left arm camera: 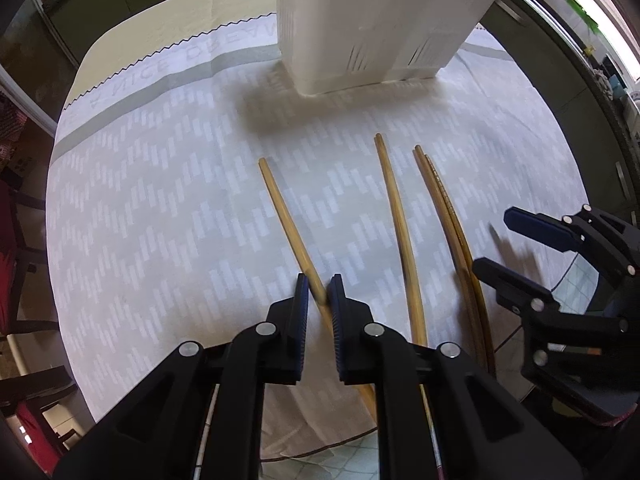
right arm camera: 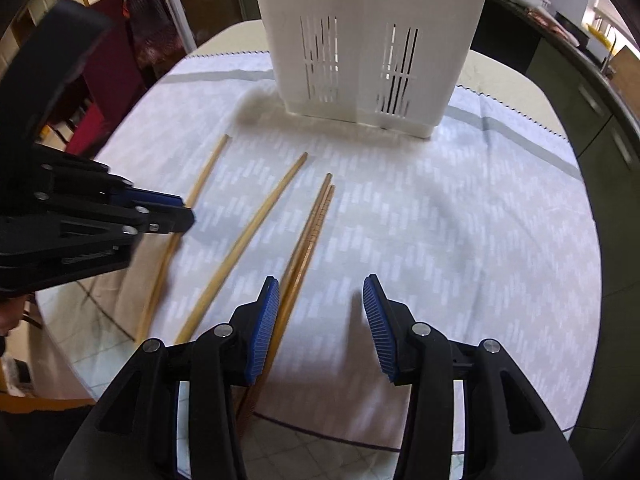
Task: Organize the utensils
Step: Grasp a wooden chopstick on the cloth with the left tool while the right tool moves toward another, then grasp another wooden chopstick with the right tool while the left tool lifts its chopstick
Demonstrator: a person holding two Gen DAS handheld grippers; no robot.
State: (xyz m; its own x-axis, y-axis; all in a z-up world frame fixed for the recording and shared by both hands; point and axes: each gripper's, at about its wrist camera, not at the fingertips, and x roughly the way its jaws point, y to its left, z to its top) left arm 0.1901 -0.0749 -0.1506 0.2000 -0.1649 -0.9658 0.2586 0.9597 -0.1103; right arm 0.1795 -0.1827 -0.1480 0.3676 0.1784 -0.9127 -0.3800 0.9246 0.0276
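Left gripper (left arm camera: 318, 294), pressed together on the leftmost chopstick (left arm camera: 280, 204), pinching it part-way along its length; the stick's far end lies on the cloth and points toward the white slotted utensil holder (left arm camera: 380, 20). Right gripper (right arm camera: 320, 320), jaws spread and empty, hovers with its left pad just beside the paired chopsticks (right arm camera: 316, 216), which lie touching one another. A single chopstick (right arm camera: 256, 224) lies between the pair and the gripped stick.

Step in hand, as judged: lifting the gripped stick for transfer to the holder. A pinch off the stick's middle would likely let the long end swing, so a slow lift that tips the stick upright before it nears the holder's rim seems advisable. The right gripper would need to shift sideways to straddle the pair before closing; the two sticks may roll apart under the pads.

Surface: a pale tablecloth (left arm camera: 160, 220) with a woven dash pattern, a grey band and a zig-zag edge, spread on a cream table (left arm camera: 160, 20). Holder stands upright at the far side, well apart from the chopsticks. Room: dark cabinets (right arm camera: 592, 92) at the right, a red chair (left arm camera: 16, 240) at the left, bright windows beyond.
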